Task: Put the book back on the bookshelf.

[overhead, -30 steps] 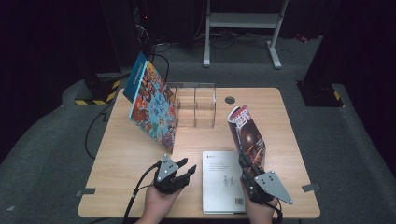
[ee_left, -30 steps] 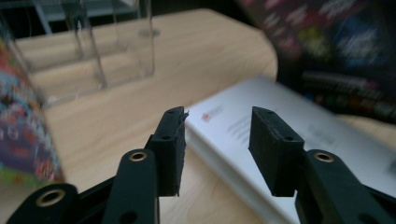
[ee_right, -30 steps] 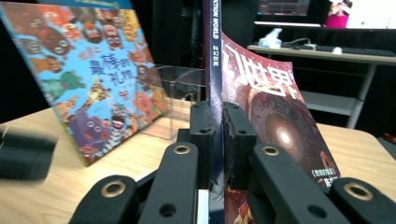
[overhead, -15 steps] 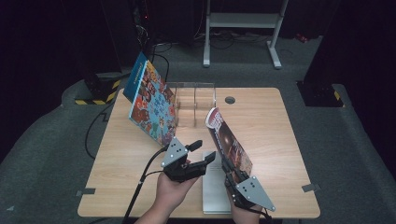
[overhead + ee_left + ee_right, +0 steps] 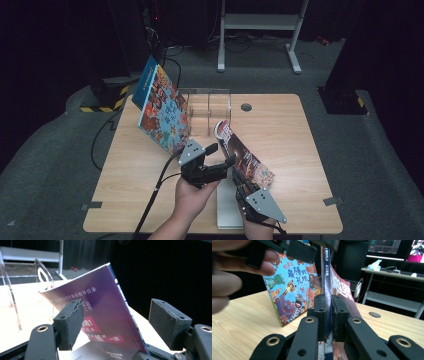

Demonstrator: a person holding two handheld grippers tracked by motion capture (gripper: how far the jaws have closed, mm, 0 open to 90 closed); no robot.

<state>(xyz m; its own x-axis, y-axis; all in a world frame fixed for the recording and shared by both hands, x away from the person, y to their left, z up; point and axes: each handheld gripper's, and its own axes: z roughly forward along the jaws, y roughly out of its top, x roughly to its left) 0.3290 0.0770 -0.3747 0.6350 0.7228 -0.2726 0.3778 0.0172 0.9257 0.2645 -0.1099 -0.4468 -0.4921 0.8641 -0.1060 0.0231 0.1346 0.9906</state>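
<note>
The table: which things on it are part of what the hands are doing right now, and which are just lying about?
In hand:
- magazine, clamped by the right gripper
- left gripper, jaws just opening, either side of the magazine, not pressing
- clear acrylic rack

Lying about:
- animal picture book leaning on the rack
- white book lying flat

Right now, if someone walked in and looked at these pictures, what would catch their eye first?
Probably the colourful animal picture book leaning against the clear acrylic rack at the back of the wooden table. Next, the magazine held tilted above the table's front middle, with the right gripper shut on its spine. The left gripper, jaws just opened, reaches toward it from the left.
</note>
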